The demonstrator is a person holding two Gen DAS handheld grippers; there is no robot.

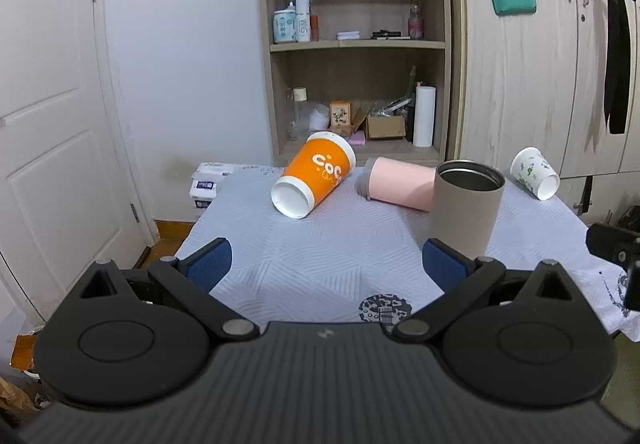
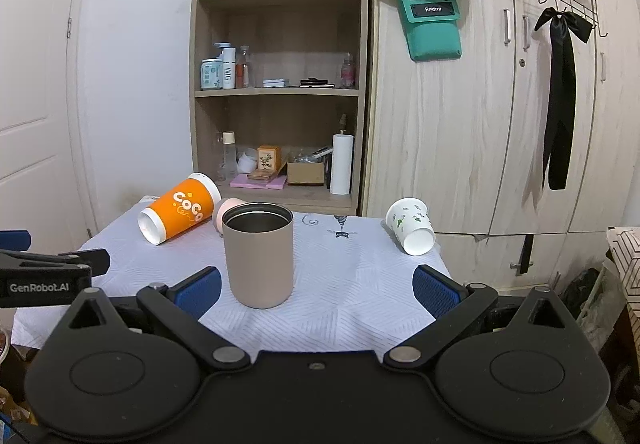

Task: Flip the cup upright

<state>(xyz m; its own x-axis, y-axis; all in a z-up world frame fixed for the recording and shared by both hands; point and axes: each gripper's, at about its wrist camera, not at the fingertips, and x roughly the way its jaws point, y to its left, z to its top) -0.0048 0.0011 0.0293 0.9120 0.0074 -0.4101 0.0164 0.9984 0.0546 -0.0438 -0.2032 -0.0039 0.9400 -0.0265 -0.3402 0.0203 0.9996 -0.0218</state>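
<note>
- Orange cup (image 2: 180,212), lying on its side: white letters "CoCo".
- Teal pouch (image 2: 432,26) hanging on the cupboard: label "Redmi".
- Left gripper (image 2: 40,276), black body: "GenRobot.AI".
- White bottle (image 2: 229,68) on the shelf: "WIGI", read uncertainly.

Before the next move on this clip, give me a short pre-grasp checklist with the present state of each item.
1. Left claw open and holding nothing: ok.
2. Right claw open and holding nothing: ok.
3. Tan tumbler upright: ok.
4. Orange cup upright: not ok, on its side.
5. Pink cup and white floral cup upright: not ok, both on their sides.
6. Any cup between a claw's fingers: not ok, none; the tumbler stands just beyond the right claw.
</note>
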